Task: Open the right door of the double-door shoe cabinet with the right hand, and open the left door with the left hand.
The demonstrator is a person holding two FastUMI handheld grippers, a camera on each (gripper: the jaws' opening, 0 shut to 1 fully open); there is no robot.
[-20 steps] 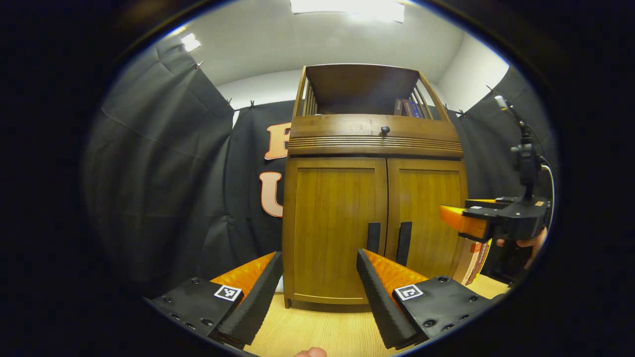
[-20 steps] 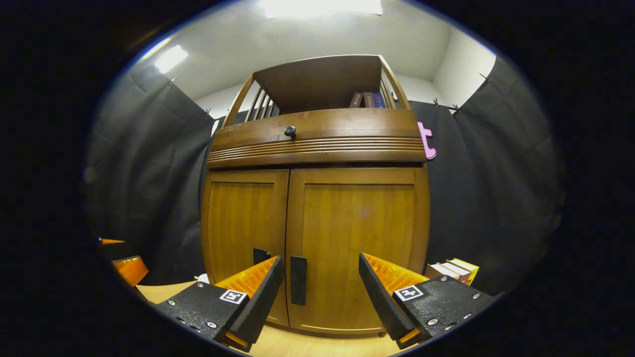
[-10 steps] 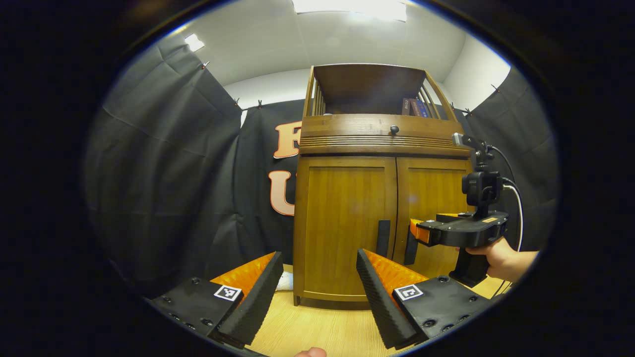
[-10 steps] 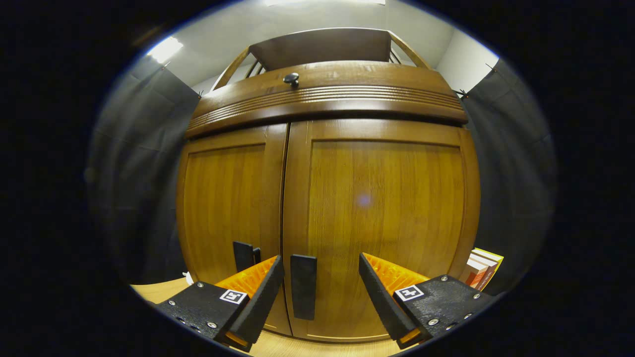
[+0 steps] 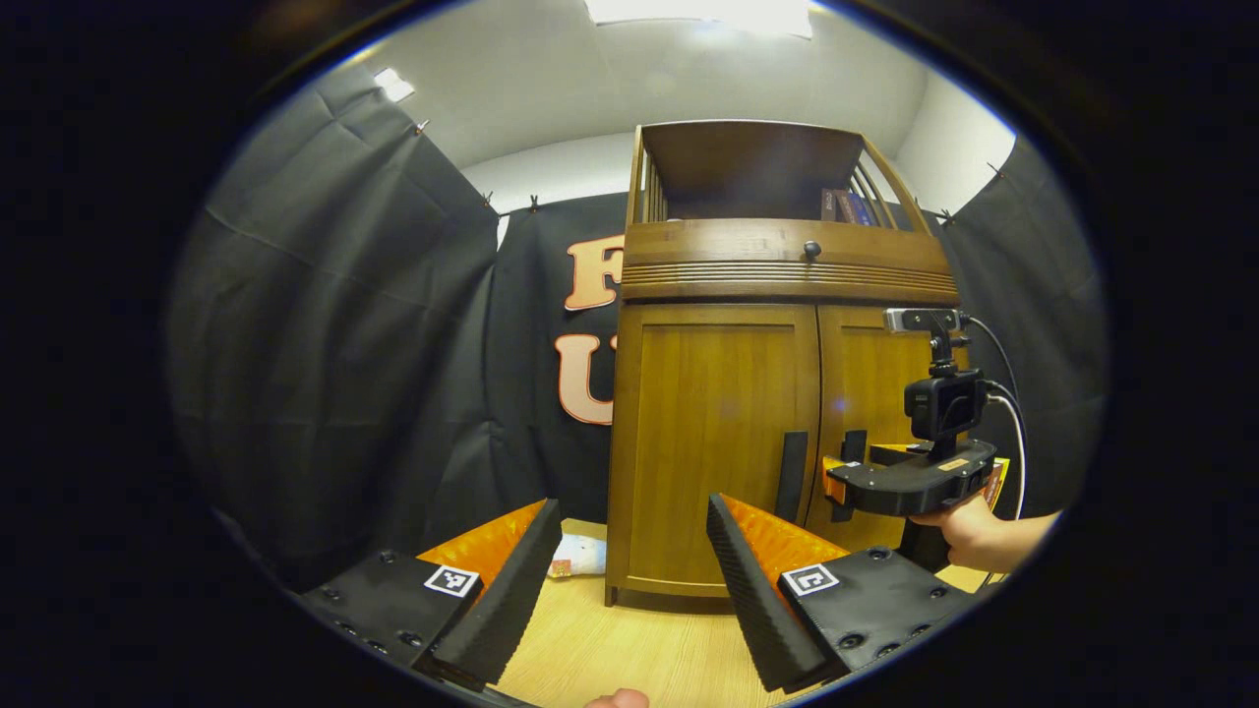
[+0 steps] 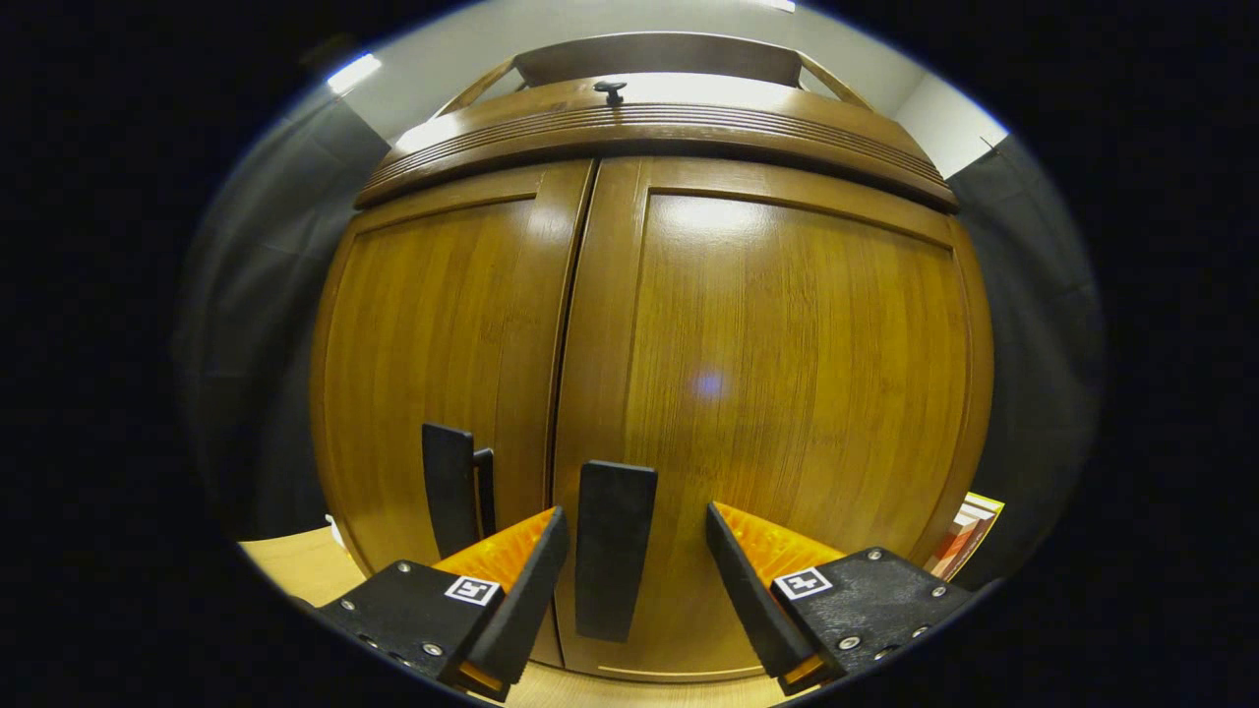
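**A:** How many doors, and where is the cabinet?

**B:** One shoe cabinet (image 5: 777, 393), right of centre in the left gripper view, standing on the pale wooden floor (image 5: 629, 649). Two doors, both flush and closed: the left door (image 6: 443, 374) and the right door (image 6: 797, 393) take up the middle of the right gripper view.

**A:** Handles?

**B:** Two dark vertical ones, either side of the centre seam. The left door's handle (image 6: 448, 487) sits lower left of centre; the right door's handle (image 6: 614, 549) is at bottom centre. One small round knob (image 6: 610, 90) sits at the top, on the drawer front.

**A:** And the grippers?

**B:** Two. The right gripper (image 6: 629, 580) is spread wide, its two fingers on either side of the right door's handle, neither pressing on it. The left gripper (image 5: 629, 580) is also wide apart and holds nothing, well back from the cabinet.

**A:** Anything else?

**B:** In the left gripper view, one hand (image 5: 969, 531) at lower right holds the right gripper up at the right door.
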